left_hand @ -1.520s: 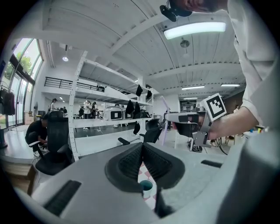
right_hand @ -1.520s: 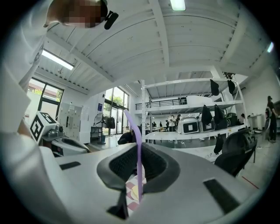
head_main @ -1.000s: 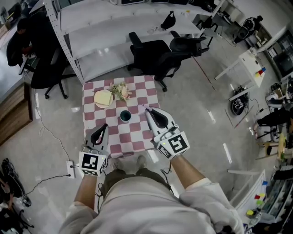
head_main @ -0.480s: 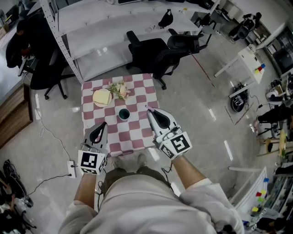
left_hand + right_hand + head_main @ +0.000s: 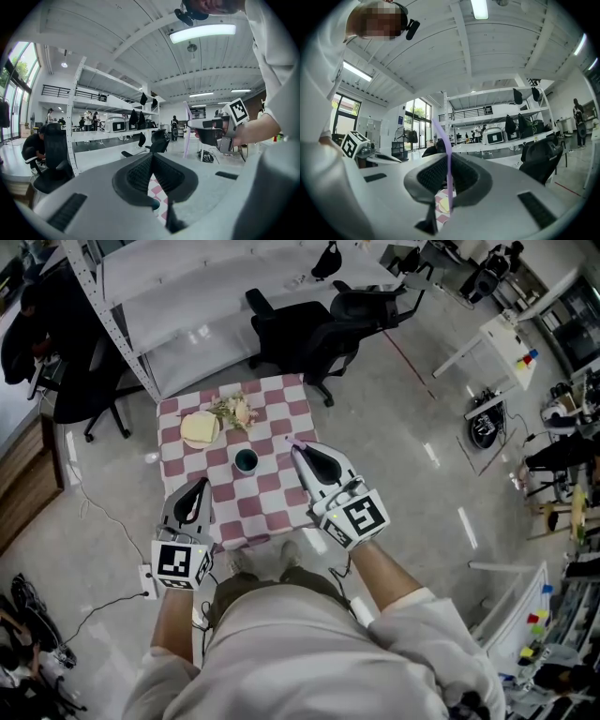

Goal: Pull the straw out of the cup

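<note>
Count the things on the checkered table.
3: a plate at the far left, flowers beside it, a dark cup nearer the middle. The right gripper may hide more.

- A chequered cloth in dusky pink and white covers the bench (image 5: 272, 510).
- The cup (image 5: 246, 460) is dark teal, almost black inside.
- The straw (image 5: 448, 161) is pale, translucent lilac.
- The right hand-held gripper (image 5: 294, 448) has a light grey shell, black ribbed pads and a cube printed with black-and-white square markers.
- The left hand-held gripper (image 5: 199, 486) wears the same grey, black and white.
- The plate (image 5: 200, 428) shows cream and pale yellow; the posy (image 5: 233, 412) beside it is cream and green.
- The office chairs (image 5: 292, 329) are black, on a glossy grey floor (image 5: 403, 474).
- The person's top (image 5: 309, 652) is off-white.
</note>
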`<state>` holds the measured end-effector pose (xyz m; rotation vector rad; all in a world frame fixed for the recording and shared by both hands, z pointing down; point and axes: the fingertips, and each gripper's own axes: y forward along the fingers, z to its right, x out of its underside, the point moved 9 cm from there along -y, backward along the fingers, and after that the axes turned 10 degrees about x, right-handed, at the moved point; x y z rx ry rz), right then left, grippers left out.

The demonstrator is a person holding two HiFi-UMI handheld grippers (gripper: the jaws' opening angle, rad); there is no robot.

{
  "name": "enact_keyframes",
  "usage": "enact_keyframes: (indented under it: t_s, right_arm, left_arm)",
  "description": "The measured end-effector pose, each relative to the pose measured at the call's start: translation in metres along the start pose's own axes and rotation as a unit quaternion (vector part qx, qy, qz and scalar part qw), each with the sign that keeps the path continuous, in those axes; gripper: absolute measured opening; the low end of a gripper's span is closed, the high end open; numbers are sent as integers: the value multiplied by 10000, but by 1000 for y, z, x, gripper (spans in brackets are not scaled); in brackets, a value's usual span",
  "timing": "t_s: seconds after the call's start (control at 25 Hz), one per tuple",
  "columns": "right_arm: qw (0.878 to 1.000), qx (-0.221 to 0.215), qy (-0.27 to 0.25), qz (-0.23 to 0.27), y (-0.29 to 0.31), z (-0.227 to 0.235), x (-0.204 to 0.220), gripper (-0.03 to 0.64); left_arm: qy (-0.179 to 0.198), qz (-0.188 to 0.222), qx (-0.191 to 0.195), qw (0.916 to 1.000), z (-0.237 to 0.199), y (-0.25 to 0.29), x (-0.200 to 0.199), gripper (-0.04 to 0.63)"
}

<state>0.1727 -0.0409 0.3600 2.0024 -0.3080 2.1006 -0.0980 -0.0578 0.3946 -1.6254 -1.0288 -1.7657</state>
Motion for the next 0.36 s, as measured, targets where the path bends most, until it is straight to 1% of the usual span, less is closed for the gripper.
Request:
enact_keyframes:
  t_s: [0.36]
  right_arm:
    - [10000, -31, -49, 37, -1, 1, -5, 26]
  left_arm:
    - [34, 29, 12, 10000, 5, 1, -5, 3]
